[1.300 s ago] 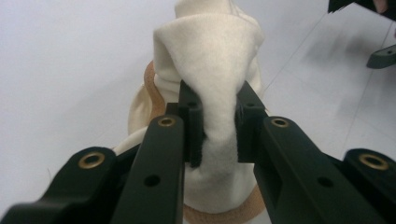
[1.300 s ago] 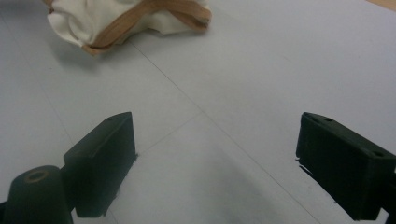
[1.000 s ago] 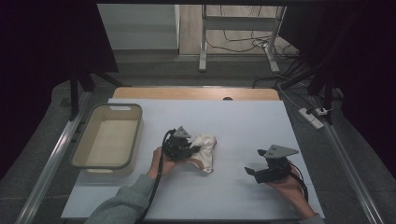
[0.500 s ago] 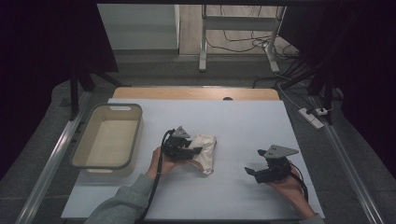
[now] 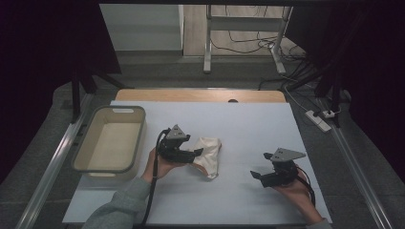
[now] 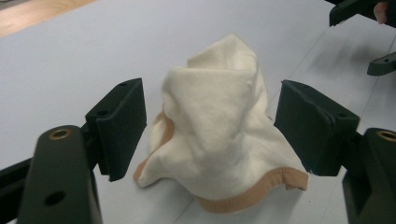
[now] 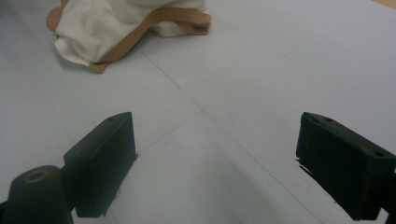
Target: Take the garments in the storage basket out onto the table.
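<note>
My left gripper (image 6: pixel 210 140) spread wide, straddling bunched cream cloth (image 6: pixel 219 135) between jaws, set for pinch. My right gripper (image 7: pixel 219 163) unclenched, empty, cloth ahead, probably waiting.

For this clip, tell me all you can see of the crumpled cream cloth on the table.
The crumpled cream cloth with a tan-orange hem looks like soft woven fabric, bunched into a peaked heap with folds, its hem curling along the bottom edge. It lies on the pale blue-white table top, near the middle, right of the beige plastic tub. The left gripper stands open with one black jaw on either side of the cloth, not clamping it. The open right gripper is apart from it.
</note>
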Available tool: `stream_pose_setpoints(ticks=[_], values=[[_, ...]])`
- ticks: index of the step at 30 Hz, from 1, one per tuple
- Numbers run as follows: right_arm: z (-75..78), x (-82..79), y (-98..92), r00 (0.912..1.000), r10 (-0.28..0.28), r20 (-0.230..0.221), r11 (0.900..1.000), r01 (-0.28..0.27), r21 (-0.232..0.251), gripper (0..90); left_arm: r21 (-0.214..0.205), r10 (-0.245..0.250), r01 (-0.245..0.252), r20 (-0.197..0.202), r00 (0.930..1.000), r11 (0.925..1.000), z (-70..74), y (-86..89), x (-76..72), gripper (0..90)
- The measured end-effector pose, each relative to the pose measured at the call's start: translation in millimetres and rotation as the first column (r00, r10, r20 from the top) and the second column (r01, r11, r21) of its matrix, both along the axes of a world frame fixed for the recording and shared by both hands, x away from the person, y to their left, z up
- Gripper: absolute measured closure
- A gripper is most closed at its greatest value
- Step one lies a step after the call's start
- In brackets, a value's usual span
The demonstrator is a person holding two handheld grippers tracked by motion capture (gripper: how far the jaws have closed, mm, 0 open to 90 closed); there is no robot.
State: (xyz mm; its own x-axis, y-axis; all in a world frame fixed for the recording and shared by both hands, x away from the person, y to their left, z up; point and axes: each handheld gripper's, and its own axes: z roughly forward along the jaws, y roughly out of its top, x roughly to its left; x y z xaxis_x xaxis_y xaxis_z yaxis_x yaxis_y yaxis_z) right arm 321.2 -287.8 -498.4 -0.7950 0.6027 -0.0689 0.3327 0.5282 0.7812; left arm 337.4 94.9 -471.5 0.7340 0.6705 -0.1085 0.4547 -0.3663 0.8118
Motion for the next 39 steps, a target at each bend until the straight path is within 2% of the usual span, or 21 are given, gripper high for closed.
stream_pose_setpoints(ticks=[12,19,25,39], values=[[0.4,-0.4,-0.5,1.0,-0.001,0.003,1.0,0.001,-0.001,11.7,-0.009,0.037,-0.037,0.013,0.9992,0.9993,7.1,23.2,-8.3,25.5],[0.6,-0.7,-0.9,1.0,-0.003,0.006,1.0,0.003,0.0,11.7,0.002,0.035,-0.035,0.027,0.999,0.9994,9.6,29.4,-15.0,25.6],[0.5,-0.7,-1.0,1.0,-0.003,0.006,1.0,0.003,0.001,11.7,0.014,0.042,-0.042,0.041,0.9983,0.999,9.6,40.1,-26.8,25.6],[1.4,-1.3,-1.7,0.9999,-0.001,0.01,1.0,0.001,0.009,11.7,0.005,0.089,-0.09,0.058,0.9943,0.996,8.8,74.2,-55.7,25.4]])
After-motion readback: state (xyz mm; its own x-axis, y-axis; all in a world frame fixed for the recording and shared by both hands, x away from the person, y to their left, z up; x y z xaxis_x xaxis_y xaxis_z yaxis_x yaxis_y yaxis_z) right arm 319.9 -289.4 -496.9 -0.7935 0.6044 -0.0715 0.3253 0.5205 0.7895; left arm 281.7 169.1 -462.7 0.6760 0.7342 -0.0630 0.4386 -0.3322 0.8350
